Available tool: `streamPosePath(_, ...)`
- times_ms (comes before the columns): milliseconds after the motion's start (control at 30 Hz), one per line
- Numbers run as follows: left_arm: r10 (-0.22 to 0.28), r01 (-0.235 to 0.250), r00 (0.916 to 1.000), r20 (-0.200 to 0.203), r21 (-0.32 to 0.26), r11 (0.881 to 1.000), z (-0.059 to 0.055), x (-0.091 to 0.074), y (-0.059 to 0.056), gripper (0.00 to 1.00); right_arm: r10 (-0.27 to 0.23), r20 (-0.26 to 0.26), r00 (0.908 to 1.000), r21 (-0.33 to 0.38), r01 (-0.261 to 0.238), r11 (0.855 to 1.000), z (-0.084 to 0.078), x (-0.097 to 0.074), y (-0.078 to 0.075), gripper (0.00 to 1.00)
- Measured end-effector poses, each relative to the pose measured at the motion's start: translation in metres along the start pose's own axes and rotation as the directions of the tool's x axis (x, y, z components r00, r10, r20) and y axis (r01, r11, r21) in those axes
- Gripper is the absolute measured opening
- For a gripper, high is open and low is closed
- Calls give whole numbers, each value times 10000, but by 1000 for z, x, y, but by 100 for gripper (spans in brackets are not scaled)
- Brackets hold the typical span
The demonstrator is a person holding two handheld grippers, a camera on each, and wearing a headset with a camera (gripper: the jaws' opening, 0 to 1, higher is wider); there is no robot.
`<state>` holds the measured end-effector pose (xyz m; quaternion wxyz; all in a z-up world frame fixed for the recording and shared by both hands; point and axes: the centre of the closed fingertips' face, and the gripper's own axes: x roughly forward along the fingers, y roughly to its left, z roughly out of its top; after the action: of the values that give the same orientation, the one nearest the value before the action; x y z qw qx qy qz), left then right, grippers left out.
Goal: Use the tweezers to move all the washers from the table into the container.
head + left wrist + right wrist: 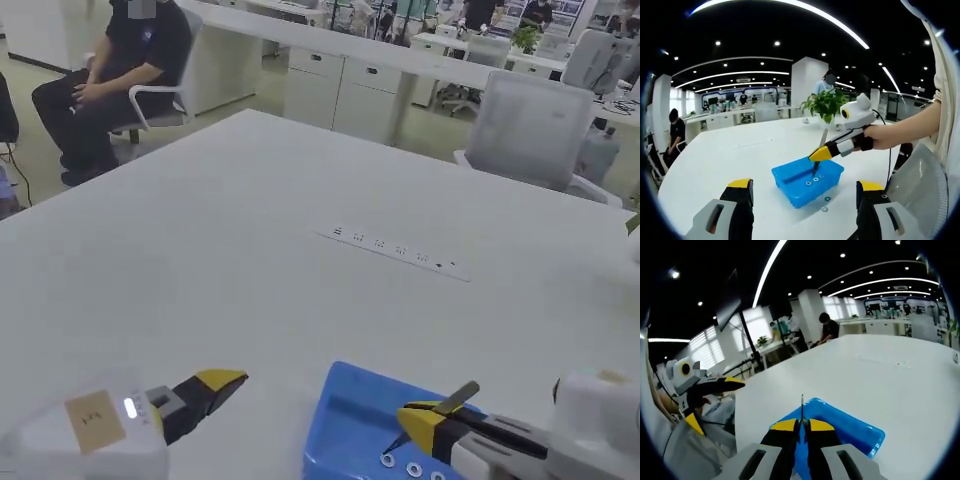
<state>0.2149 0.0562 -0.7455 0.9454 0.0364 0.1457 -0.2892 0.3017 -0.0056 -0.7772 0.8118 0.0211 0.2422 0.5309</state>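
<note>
The right claw (801, 426) is pinched tight on the tweezers (801, 407), whose tip seems to dip into the blue container (790, 189) where some washers (813, 179) lie, two more washers (826, 199) sit on the tabletop (730, 160) just beside it, and the left claw (805, 185) is wide open with nothing in it.

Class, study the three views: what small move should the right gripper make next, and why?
Probably lift the tweezers out of the blue container and carry them to the two washers on the table beside it. The right gripper holds the tips down among washers already inside, so those two seem to be what remains.
</note>
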Motion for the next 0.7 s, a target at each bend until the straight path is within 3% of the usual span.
streamPosePath(300,-2,2,10000,2,22,10000,0,0,0,86,160,606,9980,385,-183,9991,8,-14,15,4)
streamPosePath(533,-17,17,10000,3,45,10000,0,0,-1,86,494,618,9969,711,-537,9960,-1,-19,29,4)
streamPosePath(700,-21,21,10000,-8,39,10000,0,0,-1,86,713,352,9968,543,-731,9958,-11,-19,38,4)
